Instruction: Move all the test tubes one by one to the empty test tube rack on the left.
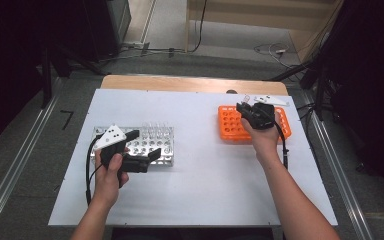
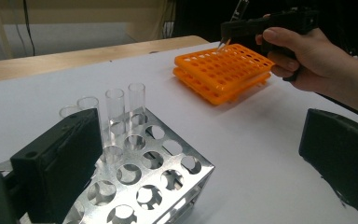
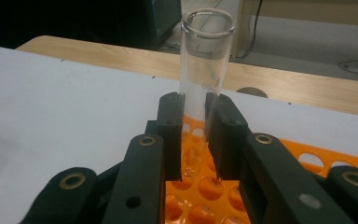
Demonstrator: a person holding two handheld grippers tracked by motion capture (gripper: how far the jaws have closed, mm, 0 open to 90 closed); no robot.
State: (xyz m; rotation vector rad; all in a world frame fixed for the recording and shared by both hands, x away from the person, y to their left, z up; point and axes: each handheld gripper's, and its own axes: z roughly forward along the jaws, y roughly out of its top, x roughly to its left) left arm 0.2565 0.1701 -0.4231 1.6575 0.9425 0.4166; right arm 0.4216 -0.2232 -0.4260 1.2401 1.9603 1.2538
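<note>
Glass tube sits pinched in the right gripper above the orange rack in the high view. Left gripper view: the left gripper gapes wide beside the metal rack, which holds several clear tubes. Right gripper view: the tube's rounded bottom hangs just over the orange rack's holes.

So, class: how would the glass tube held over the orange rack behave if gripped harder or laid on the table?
The glass tube looks thin-walled and clear, so probably fragile under a harder squeeze from the right hand-held gripper. Smooth and round, it may slip, and would likely roll on the flat table.
</note>
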